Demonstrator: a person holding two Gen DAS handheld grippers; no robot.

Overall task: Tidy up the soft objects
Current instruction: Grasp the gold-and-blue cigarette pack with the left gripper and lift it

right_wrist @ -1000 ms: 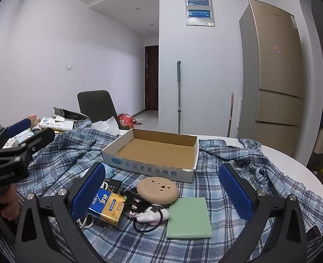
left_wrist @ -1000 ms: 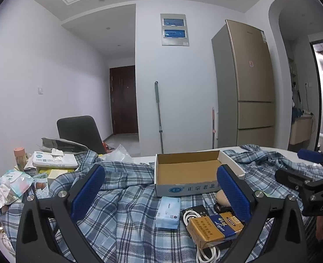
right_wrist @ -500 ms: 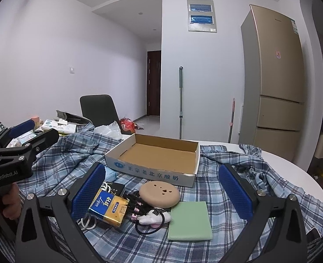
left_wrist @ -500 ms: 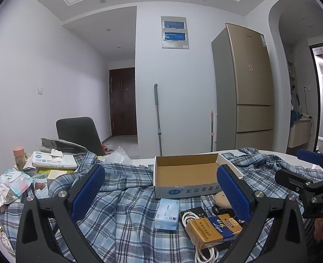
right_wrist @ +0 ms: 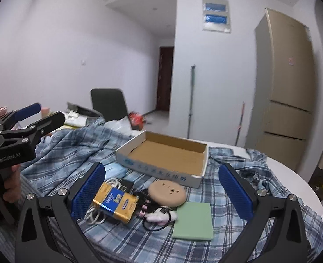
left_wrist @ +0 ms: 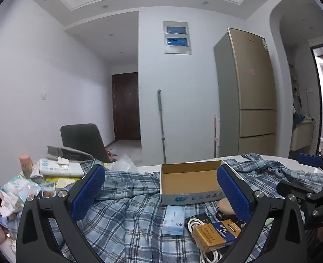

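Note:
An open cardboard box lies on a blue plaid cloth. In front of it lie a round tan cushion, a green foam pad, a pink-white plush on a black band, a yellow-blue carton, a white cable and a pale blue tissue pack. My right gripper is open and empty above these. My left gripper is open and empty, left of the pile; it shows in the right wrist view.
Tissue packs, a pink cup and packets crowd the table's left end. A black chair stands behind. The white table edge curves at the right. A fridge and mop stand by the far wall.
Both grippers have tilted and risen a little; the right wrist view has swung right and rolled, so the box and pile sit higher and further right. Nothing was picked up.

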